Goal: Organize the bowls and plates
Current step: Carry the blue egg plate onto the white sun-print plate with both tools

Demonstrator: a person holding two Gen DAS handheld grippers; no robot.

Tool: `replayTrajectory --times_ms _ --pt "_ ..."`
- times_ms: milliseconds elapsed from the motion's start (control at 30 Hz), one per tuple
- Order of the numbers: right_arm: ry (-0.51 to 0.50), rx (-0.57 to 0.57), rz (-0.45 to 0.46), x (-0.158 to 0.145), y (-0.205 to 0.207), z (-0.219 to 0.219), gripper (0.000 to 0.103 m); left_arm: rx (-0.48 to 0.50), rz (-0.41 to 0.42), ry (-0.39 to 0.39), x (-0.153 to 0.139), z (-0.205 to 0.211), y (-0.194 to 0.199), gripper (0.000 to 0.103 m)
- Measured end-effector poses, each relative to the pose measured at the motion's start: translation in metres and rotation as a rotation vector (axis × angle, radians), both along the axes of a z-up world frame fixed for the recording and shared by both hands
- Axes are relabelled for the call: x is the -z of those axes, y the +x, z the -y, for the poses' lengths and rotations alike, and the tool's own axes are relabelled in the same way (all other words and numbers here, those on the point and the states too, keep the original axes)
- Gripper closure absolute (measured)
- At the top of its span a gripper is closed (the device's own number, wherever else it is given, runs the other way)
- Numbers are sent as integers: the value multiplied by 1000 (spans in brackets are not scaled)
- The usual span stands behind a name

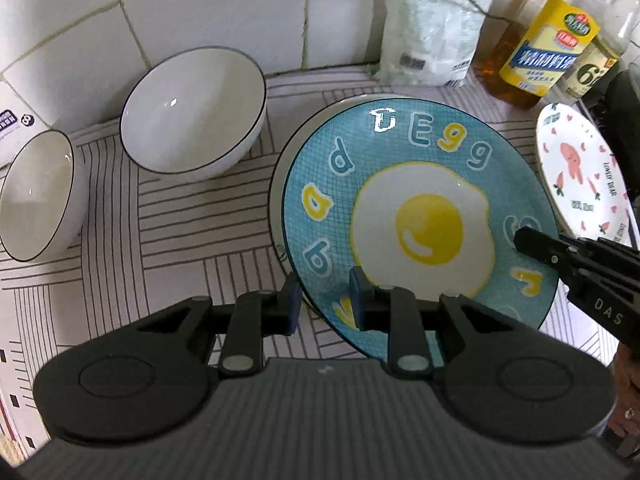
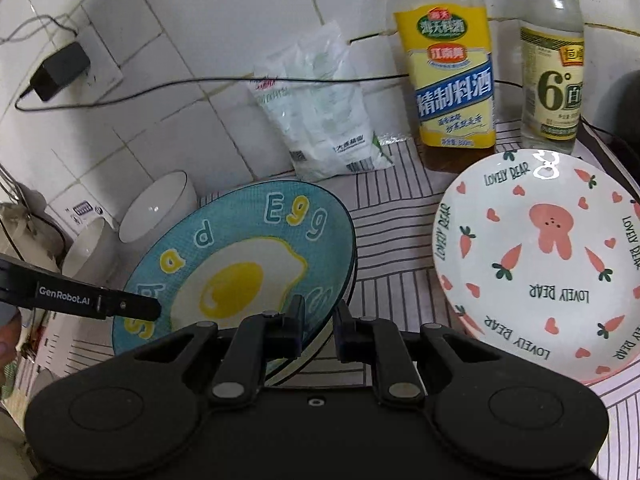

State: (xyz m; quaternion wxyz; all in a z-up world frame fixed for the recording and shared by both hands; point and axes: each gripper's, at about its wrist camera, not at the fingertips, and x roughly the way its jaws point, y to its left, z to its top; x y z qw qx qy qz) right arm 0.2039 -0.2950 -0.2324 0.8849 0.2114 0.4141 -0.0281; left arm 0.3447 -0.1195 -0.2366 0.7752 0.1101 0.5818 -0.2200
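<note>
I hold the blue fried-egg plate (image 1: 416,216) by its rim with both tongs: my left gripper (image 1: 326,300) pinches the near edge, my right gripper (image 2: 318,330) is nearly closed on the opposite edge. The plate tilts above a white plate on the striped mat (image 1: 180,220). Beyond my left tongs sit two white bowls (image 1: 194,110); right of my right tongs lies the carrot-print plate (image 2: 540,264).
</note>
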Motion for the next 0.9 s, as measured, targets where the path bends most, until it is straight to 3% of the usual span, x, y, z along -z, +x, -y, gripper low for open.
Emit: replayTrajectory --times_ms 167,367,500,667,800,900 --pt "-64 -15 -27 4 5 -9 83 -8 -42 8 10 -1 4 80" --pt "-143 -20 -30 3 9 -16 81 4 -31 21 10 1 2 79" --pt "-209 -29 -62 2 16 -28 73 46 3 69 12 5 -2 79" --pt "-321 -20 -120 2 25 -48 71 68 66 125 16 13 -15 79" --pt "-273 24 -136 5 22 -45 72 66 63 104 8 12 -20 80" --pt "-293 13 -109 -7 13 -51 72 78 74 82 -6 11 -30 80"
